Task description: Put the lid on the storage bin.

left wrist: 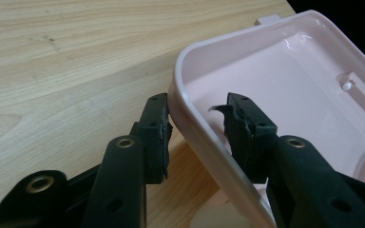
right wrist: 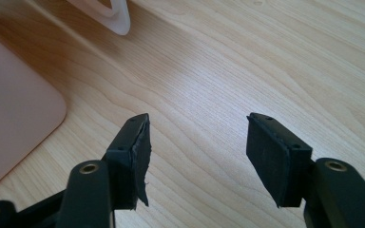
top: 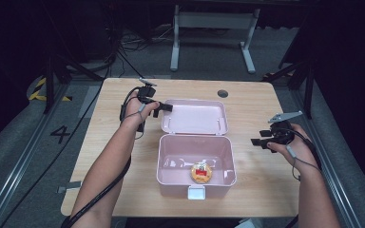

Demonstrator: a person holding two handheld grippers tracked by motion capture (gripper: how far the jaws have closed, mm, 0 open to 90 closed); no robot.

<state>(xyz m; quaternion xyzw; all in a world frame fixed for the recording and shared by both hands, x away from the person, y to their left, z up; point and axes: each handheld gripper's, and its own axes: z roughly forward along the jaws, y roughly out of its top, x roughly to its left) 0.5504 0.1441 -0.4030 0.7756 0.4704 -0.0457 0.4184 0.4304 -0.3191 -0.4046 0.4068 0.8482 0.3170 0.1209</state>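
A pink plastic box (top: pixel 164 164) stands open in the middle of the wooden table, and its lid (top: pixel 195 116) is folded back behind it. A small round orange and yellow thing with a red top (top: pixel 200 172) lies inside the box. My left gripper (top: pixel 164 110) is at the lid's left corner. In the left gripper view its jaws (left wrist: pixel 197 107) straddle the lid's rim (left wrist: pixel 190 118), one pad outside and one inside, both against it. My right gripper (top: pixel 259 138) hovers open over bare wood to the right of the box, with nothing between its jaws (right wrist: pixel 197 123).
A dark round hole (top: pixel 223 93) sits in the tabletop behind the lid. The box's white latch (top: pixel 196 192) juts toward the table's front edge. A white table frame (top: pixel 214 21) stands on the floor beyond. The box's side (right wrist: pixel 14 118) lies left of my right gripper.
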